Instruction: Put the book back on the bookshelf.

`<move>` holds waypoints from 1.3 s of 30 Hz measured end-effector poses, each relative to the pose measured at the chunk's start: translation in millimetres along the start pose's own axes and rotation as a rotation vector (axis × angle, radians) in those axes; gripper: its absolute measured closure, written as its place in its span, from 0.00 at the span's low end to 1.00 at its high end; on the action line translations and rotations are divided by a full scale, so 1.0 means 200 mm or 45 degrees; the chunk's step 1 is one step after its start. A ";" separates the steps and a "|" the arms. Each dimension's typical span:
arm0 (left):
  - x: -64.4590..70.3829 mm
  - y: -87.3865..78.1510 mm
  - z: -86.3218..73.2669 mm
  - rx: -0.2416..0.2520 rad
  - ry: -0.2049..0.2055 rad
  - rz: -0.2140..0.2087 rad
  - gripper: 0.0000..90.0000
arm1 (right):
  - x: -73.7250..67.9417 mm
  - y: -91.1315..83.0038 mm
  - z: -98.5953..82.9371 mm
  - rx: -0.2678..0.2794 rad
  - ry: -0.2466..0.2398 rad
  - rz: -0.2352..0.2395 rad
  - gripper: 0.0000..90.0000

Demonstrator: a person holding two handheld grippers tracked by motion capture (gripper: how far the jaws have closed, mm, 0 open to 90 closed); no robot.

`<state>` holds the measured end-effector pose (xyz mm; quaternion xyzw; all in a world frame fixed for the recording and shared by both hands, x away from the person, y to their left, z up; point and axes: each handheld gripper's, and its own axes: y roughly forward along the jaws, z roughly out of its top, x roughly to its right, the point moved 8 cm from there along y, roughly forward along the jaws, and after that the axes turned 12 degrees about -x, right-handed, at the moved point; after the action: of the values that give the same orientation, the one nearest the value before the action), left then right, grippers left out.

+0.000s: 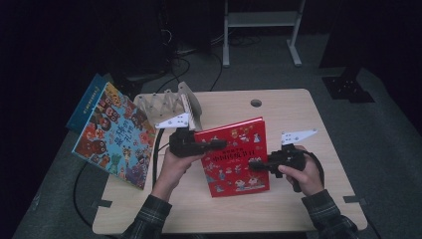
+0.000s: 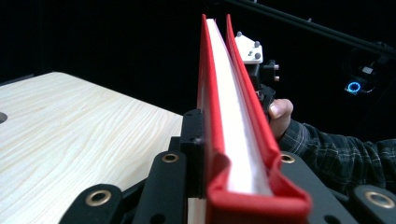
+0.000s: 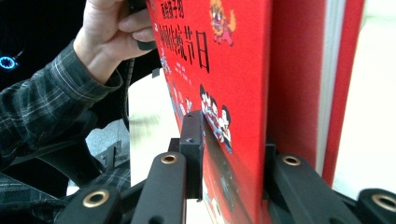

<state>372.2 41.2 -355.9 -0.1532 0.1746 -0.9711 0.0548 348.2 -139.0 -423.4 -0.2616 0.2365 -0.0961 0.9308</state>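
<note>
Red book at frame centre is clamped by left gripper and right gripper, lifted but unplaced.

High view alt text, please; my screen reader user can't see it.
Two hand-held grippers clamp a red picture book over a wooden table, the left gripper on its left edge, the right gripper on its right. A colourful book leans at the table's left.
</note>
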 end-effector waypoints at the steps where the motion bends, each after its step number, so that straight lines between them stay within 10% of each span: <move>1: 0.00 0.00 0.00 -0.007 0.001 0.002 0.85 | 0.00 0.00 0.00 -0.002 -0.004 -0.001 0.80; 10: 0.02 -0.03 0.02 -0.014 -0.002 0.011 0.86 | -0.02 -0.01 0.01 0.017 -0.052 0.054 0.69; 24: 0.02 -0.03 0.02 -0.026 -0.002 0.078 0.88 | 0.04 -0.08 -0.03 0.004 -0.036 -0.033 0.68; 39: 0.00 -0.07 0.02 -0.020 -0.013 0.213 0.88 | 0.26 -0.16 -0.10 -0.004 0.009 -0.407 0.46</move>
<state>371.9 53.3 -347.3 -0.1435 0.1940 -0.9610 0.1354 381.9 -191.7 -441.7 -0.2972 0.1952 -0.2436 0.9023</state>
